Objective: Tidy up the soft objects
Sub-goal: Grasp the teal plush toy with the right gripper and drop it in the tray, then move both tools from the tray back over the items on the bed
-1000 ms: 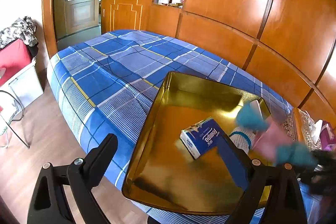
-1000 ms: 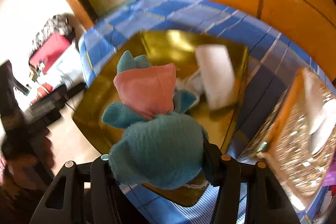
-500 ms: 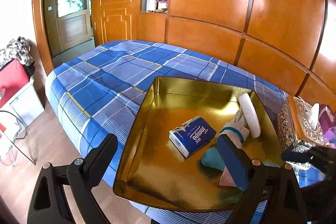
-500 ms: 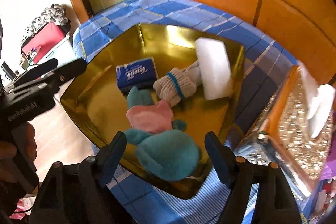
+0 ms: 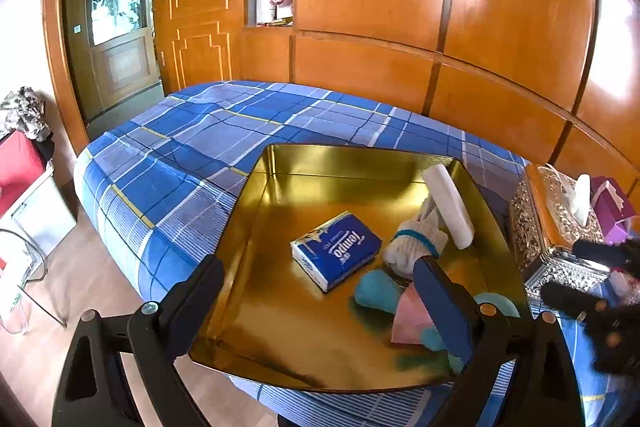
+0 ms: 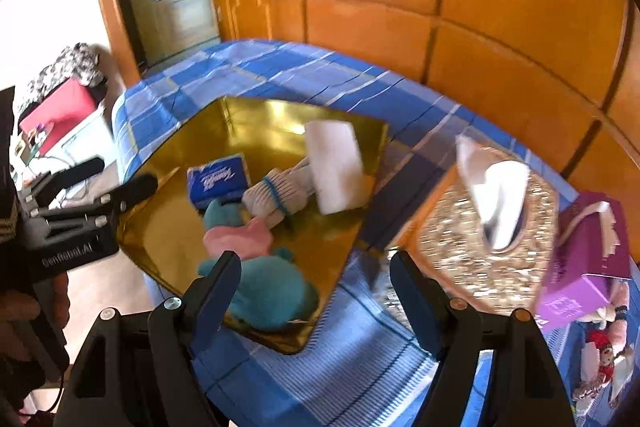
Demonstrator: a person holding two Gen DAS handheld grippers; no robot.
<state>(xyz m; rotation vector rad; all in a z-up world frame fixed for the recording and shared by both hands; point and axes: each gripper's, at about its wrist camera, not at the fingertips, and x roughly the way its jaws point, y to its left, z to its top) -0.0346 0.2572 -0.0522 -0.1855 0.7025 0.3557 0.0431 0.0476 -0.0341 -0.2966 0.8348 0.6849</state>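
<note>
A gold tray (image 5: 280, 307) rests on the blue plaid bed (image 5: 192, 155). Inside it lie a blue tissue pack (image 5: 338, 249), a rolled white sock with a blue band (image 5: 416, 245), a white pad (image 5: 448, 205) and a teal-and-pink plush toy (image 6: 272, 291) at the near corner. My left gripper (image 5: 320, 291) hovers open over the tray's near edge, and its right finger hides part of the plush. My right gripper (image 6: 316, 275) is open and empty, just back from the plush and above the tray's corner.
An ornate gold tissue box (image 6: 492, 227) stands right of the tray. Beside it are a purple box (image 6: 584, 267) and a small doll (image 6: 600, 355). Wooden wall panels run behind the bed. A red box (image 5: 20, 163) sits on the floor at left.
My right gripper, shut on the plush a second ago, opened and left it in the tray, then drew back and up to the right. My left gripper shifted slightly.
</note>
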